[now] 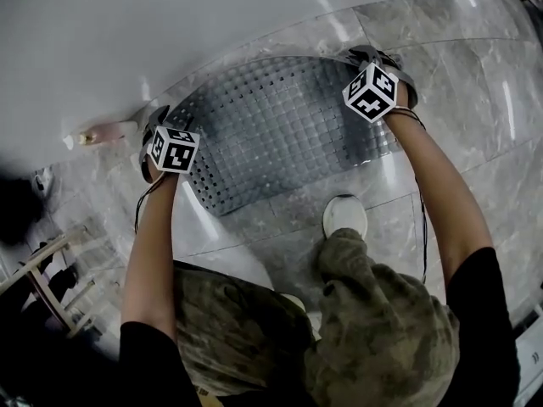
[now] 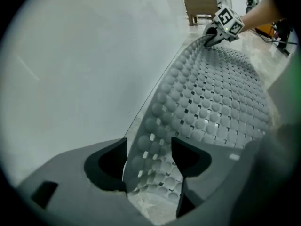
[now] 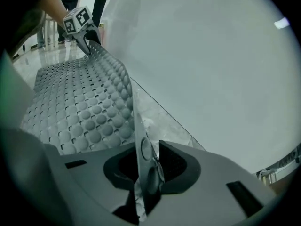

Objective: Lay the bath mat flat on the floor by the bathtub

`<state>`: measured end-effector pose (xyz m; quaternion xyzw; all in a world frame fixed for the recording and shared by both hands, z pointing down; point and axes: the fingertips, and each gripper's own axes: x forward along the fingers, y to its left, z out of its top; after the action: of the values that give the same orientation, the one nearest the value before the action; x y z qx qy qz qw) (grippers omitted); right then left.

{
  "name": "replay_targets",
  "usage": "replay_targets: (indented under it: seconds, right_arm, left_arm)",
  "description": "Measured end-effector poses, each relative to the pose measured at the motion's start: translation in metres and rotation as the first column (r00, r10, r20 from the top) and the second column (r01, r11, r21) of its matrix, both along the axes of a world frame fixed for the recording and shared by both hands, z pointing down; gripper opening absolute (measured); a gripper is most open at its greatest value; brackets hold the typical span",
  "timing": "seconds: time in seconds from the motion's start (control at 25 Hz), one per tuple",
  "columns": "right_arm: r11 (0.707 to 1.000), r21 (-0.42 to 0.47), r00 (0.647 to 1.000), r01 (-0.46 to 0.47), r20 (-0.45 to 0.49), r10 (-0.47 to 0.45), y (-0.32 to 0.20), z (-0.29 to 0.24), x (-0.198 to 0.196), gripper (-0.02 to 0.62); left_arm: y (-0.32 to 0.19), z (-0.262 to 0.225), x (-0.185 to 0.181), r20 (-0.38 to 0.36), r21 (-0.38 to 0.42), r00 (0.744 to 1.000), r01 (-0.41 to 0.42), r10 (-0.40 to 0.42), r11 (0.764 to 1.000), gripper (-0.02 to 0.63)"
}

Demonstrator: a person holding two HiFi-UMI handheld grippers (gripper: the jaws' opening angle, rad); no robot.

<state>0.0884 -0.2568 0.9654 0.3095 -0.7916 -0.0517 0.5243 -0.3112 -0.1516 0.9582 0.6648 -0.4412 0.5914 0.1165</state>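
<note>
Bath mat (image 1: 280, 130), arms (image 1: 153, 253) outstretched, right tongs (image 3: 146, 166) pinching edge, left tongs (image 2: 149, 161) parted

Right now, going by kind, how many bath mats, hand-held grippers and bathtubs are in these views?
bath mat: 1
hand-held gripper: 2 (left hand-held gripper, right hand-held gripper)
bathtub: 1
total: 4

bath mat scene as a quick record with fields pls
bath mat: grey, studded, on the floor beside the bathtub, tub-side edge lifted
left gripper: jaws apart, mat corner between them, not pinched
right gripper: shut on the other tub-side corner
task: mat not yet flat
</note>
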Motion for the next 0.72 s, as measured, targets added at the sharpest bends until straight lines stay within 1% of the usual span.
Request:
replay_targets:
  seconds: [0.04,0.08,0.12,0.16,0.2,0.24,0.28,0.32,0.36,0.4,0.44,0.48,0.52,0.56,0.6,0.64,0.68,0.72]
  right_arm:
    - [1.0,0.006,1.0,-0.015,0.01,0.015,-0.002,0.0,0.001,0.05]
    - [0.999,0.014,0.999,-0.031,0.022,0.031,-0.004,-0.002,0.002,0.107]
    - [0.999,0.026,0.998,-0.045,0.038,0.044,-0.007,-0.005,0.002,0.177]
    - [0.998,0.043,0.997,-0.054,0.06,0.051,-0.011,-0.012,0.002,0.199]
    - [0.996,0.061,0.995,-0.057,0.088,0.052,-0.013,-0.021,0.0,0.214]
    - [0.996,0.074,0.991,-0.059,0.124,0.05,-0.013,-0.03,-0.002,0.221]
    - [0.995,0.072,0.983,-0.067,0.174,0.053,-0.007,-0.038,-0.005,0.229]
    - [0.995,0.057,0.97,-0.083,0.233,0.068,0.004,-0.043,-0.007,0.233]
    - [0.993,0.041,0.953,-0.107,0.289,0.091,0.018,-0.046,-0.008,0.235]
    - [0.991,0.036,0.94,-0.131,0.322,0.112,0.032,-0.048,-0.006,0.252]
    - [0.988,0.048,0.936,-0.148,0.331,0.124,0.045,-0.05,-0.003,0.263]
    - [0.984,0.075,0.938,-0.162,0.323,0.129,0.057,-0.053,0.002,0.268]
    - [0.978,0.107,0.94,-0.177,0.312,0.137,0.066,-0.056,0.009,0.275]
    - [0.971,0.133,0.94,-0.2,0.305,0.152,0.072,-0.059,0.018,0.278]
    - [0.962,0.148,0.935,-0.231,0.306,0.178,0.078,-0.062,0.029,0.284]
    - [0.953,0.144,0.925,-0.265,0.316,0.21,0.084,-0.062,0.039,0.285]
    - [0.948,0.118,0.911,-0.297,0.331,0.245,0.092,-0.059,0.047,0.284]
    - [0.945,0.071,0.897,-0.32,0.344,0.278,0.103,-0.051,0.054,0.284]
  left_arm:
    - [0.002,0.0,-0.002,0.016,0.006,1.0,-0.014,0.014,1.0,0.297]
    - [0.003,-0.001,-0.004,0.035,0.014,0.999,-0.029,0.028,0.999,0.317]
    - [0.003,-0.002,-0.005,0.046,0.024,0.998,-0.038,0.037,0.999,0.328]
    - [0.002,-0.003,-0.006,0.043,0.034,0.998,-0.036,0.034,0.999,0.328]
    - [0.001,-0.004,-0.005,0.019,0.043,1.0,-0.018,0.017,0.999,0.328]
    - [0.002,-0.004,-0.001,-0.025,0.048,1.0,0.015,-0.014,0.999,0.328]
    - [0.006,-0.004,0.006,-0.086,0.047,0.995,0.059,-0.054,0.997,0.328]
    - [0.013,-0.002,0.015,-0.153,0.042,0.983,0.106,-0.099,0.993,0.328]
    - [0.021,0.0,0.025,-0.217,0.029,0.966,0.153,-0.143,0.988,0.328]
    - [0.03,0.003,0.036,-0.273,0.009,0.944,0.194,-0.184,0.981,0.328]
    - [0.041,0.01,0.046,-0.316,-0.018,0.924,0.223,-0.218,0.975,0.329]
    - [0.052,0.017,0.056,-0.341,-0.048,0.909,0.237,-0.239,0.97,0.334]
    - [0.064,0.026,0.064,-0.35,-0.078,0.904,0.234,-0.246,0.969,0.339]
    - [0.074,0.035,0.072,-0.344,-0.104,0.909,0.213,-0.236,0.971,0.342]
    - [0.083,0.043,0.077,-0.33,-0.125,0.92,0.182,-0.214,0.975,0.349]
    - [0.09,0.05,0.081,-0.312,-0.139,0.932,0.149,-0.186,0.979,0.353]
    - [0.096,0.054,0.083,-0.295,-0.148,0.942,0.12,-0.16,0.982,0.353]
    - [0.102,0.055,0.084,-0.28,-0.157,0.95,0.1,-0.141,0.983,0.353]
